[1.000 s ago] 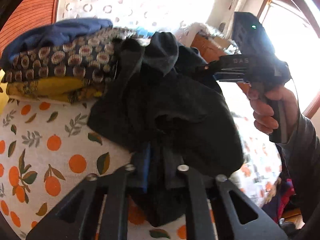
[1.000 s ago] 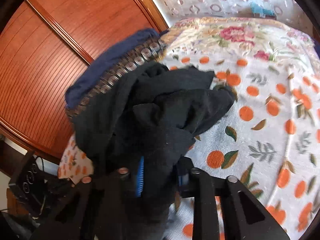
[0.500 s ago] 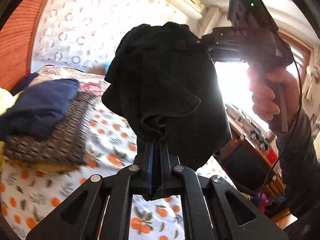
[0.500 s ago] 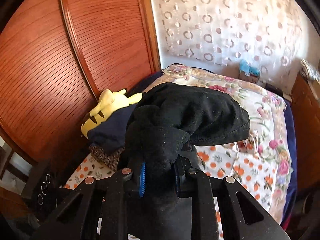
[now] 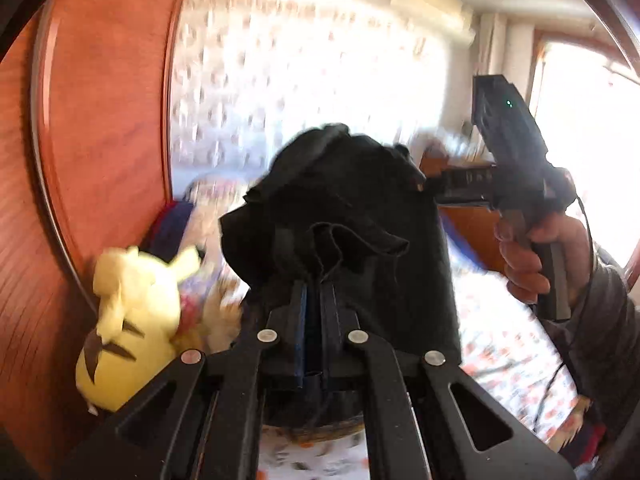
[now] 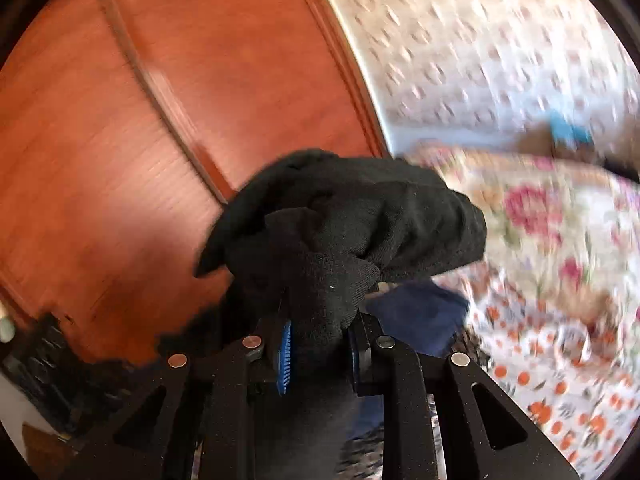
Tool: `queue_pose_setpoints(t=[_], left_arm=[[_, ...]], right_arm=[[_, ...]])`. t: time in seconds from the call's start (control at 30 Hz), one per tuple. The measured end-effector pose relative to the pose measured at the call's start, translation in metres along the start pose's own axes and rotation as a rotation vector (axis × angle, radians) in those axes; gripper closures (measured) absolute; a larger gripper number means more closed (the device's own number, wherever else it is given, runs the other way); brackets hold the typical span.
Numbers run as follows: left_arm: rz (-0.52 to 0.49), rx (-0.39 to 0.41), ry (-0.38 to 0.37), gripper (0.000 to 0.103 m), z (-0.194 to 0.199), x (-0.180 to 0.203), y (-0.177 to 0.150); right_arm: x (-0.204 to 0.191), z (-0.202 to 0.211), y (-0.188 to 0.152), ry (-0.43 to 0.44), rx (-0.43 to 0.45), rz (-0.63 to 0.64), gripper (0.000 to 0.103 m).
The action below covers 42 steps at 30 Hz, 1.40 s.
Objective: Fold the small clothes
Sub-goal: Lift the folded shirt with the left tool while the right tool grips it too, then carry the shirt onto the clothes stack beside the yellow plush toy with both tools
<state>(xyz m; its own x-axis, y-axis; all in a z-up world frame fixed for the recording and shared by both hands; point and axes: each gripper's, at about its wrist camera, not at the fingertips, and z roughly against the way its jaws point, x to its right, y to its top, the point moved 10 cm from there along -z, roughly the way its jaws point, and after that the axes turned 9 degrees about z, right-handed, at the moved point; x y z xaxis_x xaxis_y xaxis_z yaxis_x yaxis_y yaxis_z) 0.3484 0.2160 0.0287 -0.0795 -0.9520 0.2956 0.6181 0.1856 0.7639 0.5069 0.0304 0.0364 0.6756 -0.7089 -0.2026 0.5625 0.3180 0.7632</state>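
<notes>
A small black garment (image 5: pixel 352 216) hangs bunched in the air above the bed, stretched between both grippers. My left gripper (image 5: pixel 316 292) is shut on a thin edge of it at the lower middle of the left wrist view. Seen from the left wrist, the right gripper (image 5: pixel 430 188) bites the cloth's far upper corner, with a hand around its handle. In the right wrist view, my right gripper (image 6: pixel 318 344) is shut on a thick wad of the same black garment (image 6: pixel 360 216), blue pads (image 6: pixel 285 356) pressed into it.
A red-brown wooden wardrobe (image 5: pixel 100 140) stands close on the left. A yellow plush toy (image 5: pixel 128 320) leans against it. The orange-print bedspread (image 6: pixel 560 360) lies below, with a dark blue garment (image 6: pixel 416 316) on it. A patterned curtain (image 6: pixel 480 48) covers the far wall.
Both grippers rose together with the black garment, lifting it off the bedspread and the clothes pile into the air. The views now face the wardrobe and curtain.
</notes>
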Motion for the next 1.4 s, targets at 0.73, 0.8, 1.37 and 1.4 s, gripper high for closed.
queue_pose_setpoints(t=[0.73, 0.8, 1.37, 1.4], left_arm=[[-0.061, 0.056, 0.160, 0.096, -0.060, -0.016, -0.014], [-0.014, 0.071, 0.176, 0.096, -0.057, -0.030, -0.011], [0.018, -0.036, 0.288, 0.096, -0.092, -0.077, -0.022], [0.026, -0.026, 0.279, 0.096, -0.088, -0.077, -0.023]], right_arm=[[0.063, -0.067, -0.050, -0.247, -0.065, 0.335, 0.041], [0.071, -0.082, -0.039, -0.278, -0.050, 0.333, 0.041], [-0.006, -0.076, -0.102, -0.131, 0.038, 0.457, 0.041], [-0.009, -0.071, -0.104, -0.132, 0.053, 0.462, 0.041]])
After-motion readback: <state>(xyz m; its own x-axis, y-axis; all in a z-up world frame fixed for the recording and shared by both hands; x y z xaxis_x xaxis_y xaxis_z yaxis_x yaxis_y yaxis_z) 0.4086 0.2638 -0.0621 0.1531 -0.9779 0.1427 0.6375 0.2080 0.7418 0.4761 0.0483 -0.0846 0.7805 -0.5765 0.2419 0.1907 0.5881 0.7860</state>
